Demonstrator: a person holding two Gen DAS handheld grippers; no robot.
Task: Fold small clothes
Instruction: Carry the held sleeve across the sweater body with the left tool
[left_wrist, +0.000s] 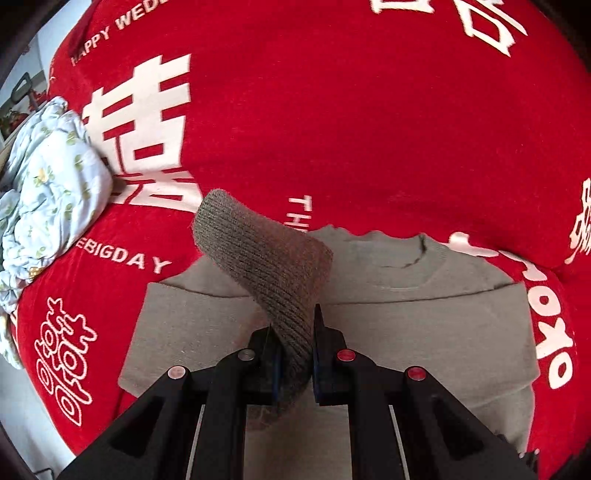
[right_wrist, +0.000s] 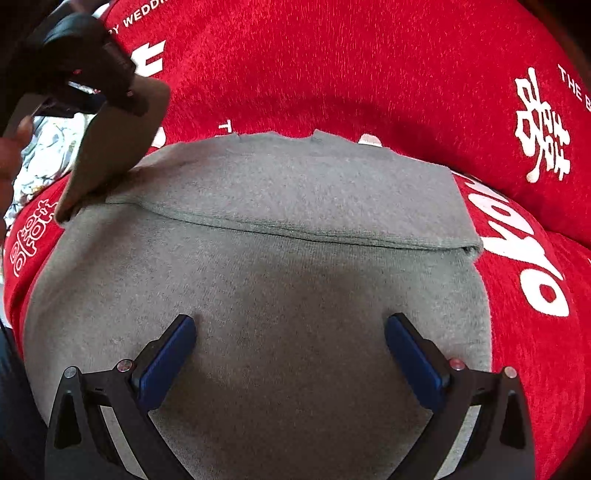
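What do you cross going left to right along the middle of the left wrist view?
Floral blue-white bundle of cloth → big white character print on the red blanket → ribbed grey cuff held up in the left gripper → grey sweater's neckline → white "oxo" lettering at the right edge.

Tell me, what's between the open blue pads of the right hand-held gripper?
Only flat grey knitted sweater, seen in the right wrist view; the right hand-held gripper has nothing else there.
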